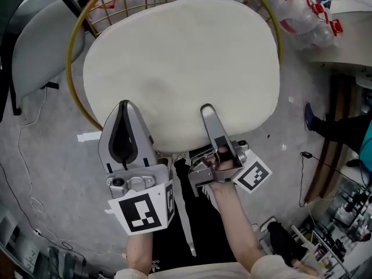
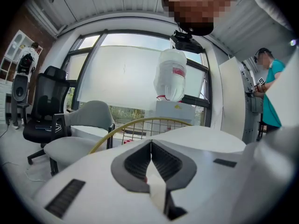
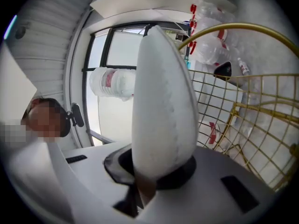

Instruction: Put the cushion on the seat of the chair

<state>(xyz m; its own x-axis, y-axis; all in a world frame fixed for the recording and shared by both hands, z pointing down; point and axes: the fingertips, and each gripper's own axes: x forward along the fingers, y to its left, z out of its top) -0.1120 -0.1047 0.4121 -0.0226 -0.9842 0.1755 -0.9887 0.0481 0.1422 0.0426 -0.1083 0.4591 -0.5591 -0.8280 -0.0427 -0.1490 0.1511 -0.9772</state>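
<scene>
Cushion (image 1: 180, 68): cream, oval, lying in gold wire chair (image 1: 71, 42)
Left tool (image 1: 124, 106): jaws pinched on cushion's near edge
Right tool (image 1: 207, 109): jaws narrow, clamped on same edge

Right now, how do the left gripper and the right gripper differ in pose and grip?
Pose: the left gripper lies with its broad face up; the right gripper stands edge-on. Grip: the left gripper's jaws nearly meet on a thin pale bit, seemingly fabric of the cushion; the right gripper's jaws clamp the thick cushion edge. Both sit at the cushion's near edge.
</scene>
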